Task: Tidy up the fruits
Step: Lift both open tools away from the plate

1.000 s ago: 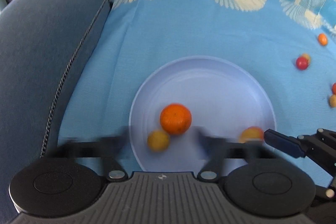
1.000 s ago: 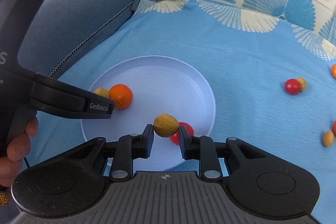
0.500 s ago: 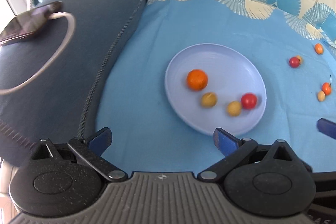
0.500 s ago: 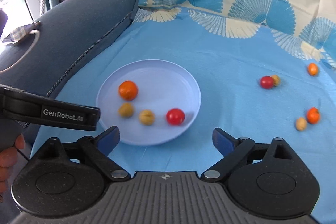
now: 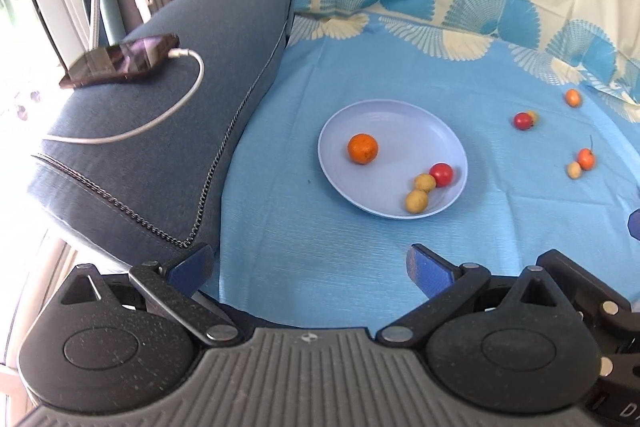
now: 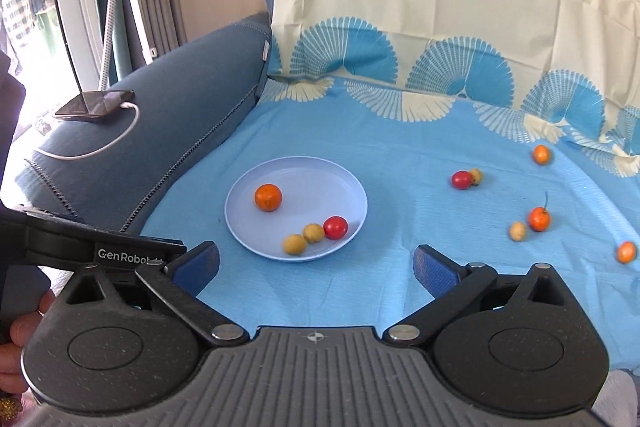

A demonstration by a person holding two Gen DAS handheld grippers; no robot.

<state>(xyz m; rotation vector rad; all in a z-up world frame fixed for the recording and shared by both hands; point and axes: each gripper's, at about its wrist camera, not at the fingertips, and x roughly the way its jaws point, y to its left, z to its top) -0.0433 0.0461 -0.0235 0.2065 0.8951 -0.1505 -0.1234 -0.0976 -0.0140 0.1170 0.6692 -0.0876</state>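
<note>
I've got both grippers up off the cloth, nothing in either; left gripper (image 5: 308,265) has its jaws spread wide, empty; right gripper (image 6: 316,263) jaws have just been opening to full spread, nothing between them, blue cloth showing thru the gap.

Pale blue plate (image 6: 248,239) sits on the blue tablecloth (image 6: 400,227) near the sofa arm (image 6: 180,115); in it: one orange fruit (image 6: 268,197) toward the far-left side, apart from the rest; two yellowish fruits (image 6: 295,244) touching each other at the near rim, w/ a red fruit (image 6: 335,227) touching the right one.

Loose on the cloth, well right of the plate: a red one w/ a small yellow one tucked behind it (image 6: 462,179); a lone orange one (image 6: 541,154) near the patterned border; a stemmed orange one (image 6: 539,219) just beside a pale yellow one (image 6: 517,231); another orange one (image 6: 626,252) at the far right edge.

Phone (image 6: 95,105) w/ white cable lies on the sofa arm; my left hand's fingers (image 6: 16,335) show at the bottom-left of the right wrist view.
</note>
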